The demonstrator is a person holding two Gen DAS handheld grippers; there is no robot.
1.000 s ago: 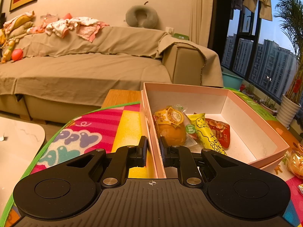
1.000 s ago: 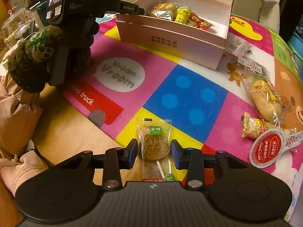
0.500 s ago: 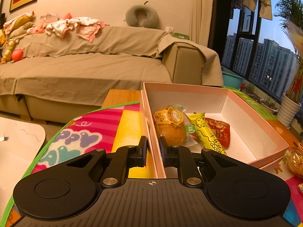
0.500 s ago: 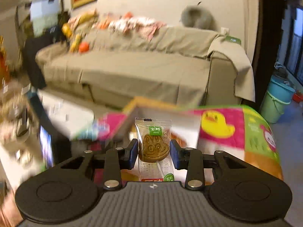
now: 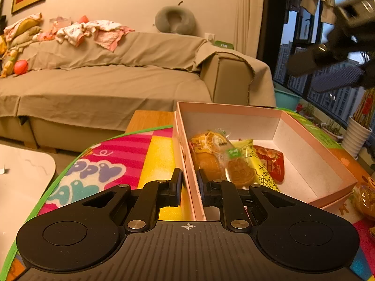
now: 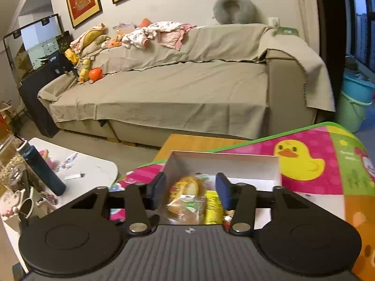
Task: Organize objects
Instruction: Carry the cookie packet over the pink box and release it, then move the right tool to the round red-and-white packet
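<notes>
The left gripper [image 5: 188, 182] is shut on the near side wall of the open pink box [image 5: 314, 145], which sits on the colourful play mat [image 5: 112, 157]. Inside lie a yellow-labelled bun [image 5: 206, 154], a yellow packet [image 5: 260, 171], a red packet [image 5: 271, 161] and a clear cookie packet with a green tag [image 5: 239, 168] on top. The right gripper [image 6: 191, 187] hovers over the box [image 6: 222, 164] with its jaws opening. Its pads touch nothing, and the packets [image 6: 185, 196] lie below them. In the left wrist view it is a blur [image 5: 328, 56] at the upper right.
A covered beige sofa [image 5: 105, 86] stands behind the table. A white low table [image 6: 93, 171] with a dark bottle [image 6: 42, 171] is at the left. More wrapped snacks [image 5: 365, 199] lie on the mat right of the box. Buckets [image 6: 354, 103] stand by the window.
The right gripper lifted the cookie packet from the mat, carried it over the box and opened. The packet now lies in the box. The left gripper has not moved.
</notes>
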